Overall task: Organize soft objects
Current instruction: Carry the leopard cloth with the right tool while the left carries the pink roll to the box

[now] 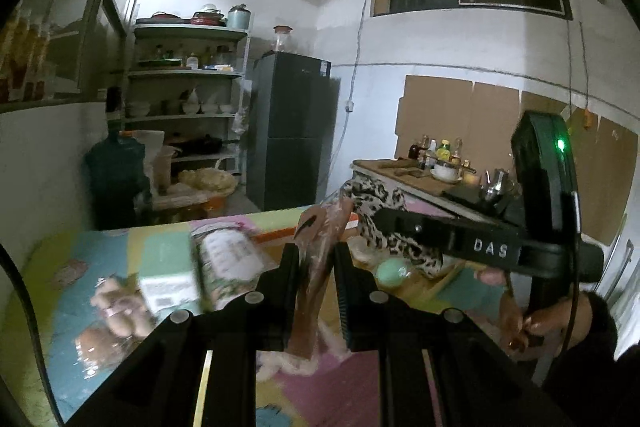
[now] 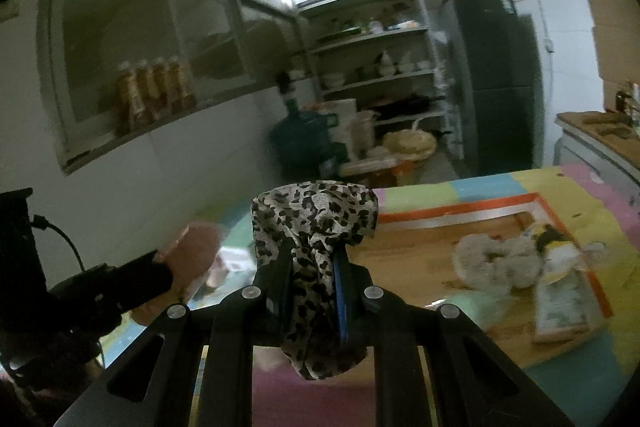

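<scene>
Scarf [image 2: 316,223] above pastel foam mat [image 2: 480,187], fridge [image 2: 496,79] behind.

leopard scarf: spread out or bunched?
Bunched. The leopard scarf is wadded in the right gripper, jaws shut on it, clear of the table.

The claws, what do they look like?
Both claws are black. The left claw has ribbed pads and round silver bolts. The right claw has white letters DAS, a green light and a thin black cable. The person wears black sleeves.

Left tongs [image 1: 316,267] clamp pinkish-brown cloth [image 1: 316,255] — leopard-print scarf [image 1: 384,215] beside, in right tongs.
</scene>
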Action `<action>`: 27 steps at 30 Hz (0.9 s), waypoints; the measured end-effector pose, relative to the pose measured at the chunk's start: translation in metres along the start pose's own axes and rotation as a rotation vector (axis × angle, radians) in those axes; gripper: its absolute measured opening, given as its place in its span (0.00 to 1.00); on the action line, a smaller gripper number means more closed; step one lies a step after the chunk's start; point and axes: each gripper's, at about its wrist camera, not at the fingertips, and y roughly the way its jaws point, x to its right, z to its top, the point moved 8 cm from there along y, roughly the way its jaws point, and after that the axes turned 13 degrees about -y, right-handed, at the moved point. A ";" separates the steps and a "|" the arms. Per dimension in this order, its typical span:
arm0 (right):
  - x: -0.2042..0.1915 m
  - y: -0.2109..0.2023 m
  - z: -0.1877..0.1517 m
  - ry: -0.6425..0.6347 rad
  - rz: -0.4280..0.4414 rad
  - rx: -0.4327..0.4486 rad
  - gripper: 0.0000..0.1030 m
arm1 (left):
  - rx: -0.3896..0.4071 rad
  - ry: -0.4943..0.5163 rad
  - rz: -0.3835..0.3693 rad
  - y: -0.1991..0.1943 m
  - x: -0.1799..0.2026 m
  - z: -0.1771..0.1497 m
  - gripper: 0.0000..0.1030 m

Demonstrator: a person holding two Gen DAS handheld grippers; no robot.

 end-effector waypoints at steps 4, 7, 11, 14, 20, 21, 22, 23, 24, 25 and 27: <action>0.026 -0.010 0.000 0.018 -0.040 0.012 0.17 | -0.003 -0.037 -0.010 0.020 0.014 0.008 0.18; 0.045 -0.017 0.000 0.025 -0.070 0.021 0.17 | -0.017 -0.070 -0.022 0.039 0.022 0.015 0.18; 0.068 -0.022 0.000 0.032 -0.109 0.023 0.17 | -0.040 -0.102 -0.037 0.064 0.032 0.017 0.18; 0.085 -0.024 -0.003 0.040 -0.130 0.023 0.17 | -0.051 -0.123 -0.037 0.079 0.038 0.014 0.18; 0.113 -0.023 -0.007 0.058 -0.159 0.015 0.17 | -0.082 -0.153 -0.008 0.114 0.039 0.011 0.18; 0.118 -0.022 -0.008 0.062 -0.163 0.012 0.17 | -0.087 -0.157 -0.001 0.119 0.038 0.011 0.18; 0.121 -0.020 -0.010 0.065 -0.165 0.008 0.17 | -0.091 -0.162 0.006 0.124 0.038 0.010 0.18; 0.125 -0.018 -0.011 0.069 -0.167 0.003 0.17 | -0.095 -0.166 0.012 0.128 0.037 0.009 0.18; 0.131 -0.015 -0.013 0.074 -0.169 -0.004 0.17 | -0.101 -0.172 0.019 0.133 0.036 0.009 0.18; 0.135 -0.013 -0.015 0.078 -0.170 -0.011 0.17 | -0.110 -0.178 0.028 0.140 0.035 0.008 0.18; 0.142 -0.008 -0.018 0.084 -0.170 -0.021 0.17 | -0.122 -0.188 0.045 0.150 0.033 0.006 0.18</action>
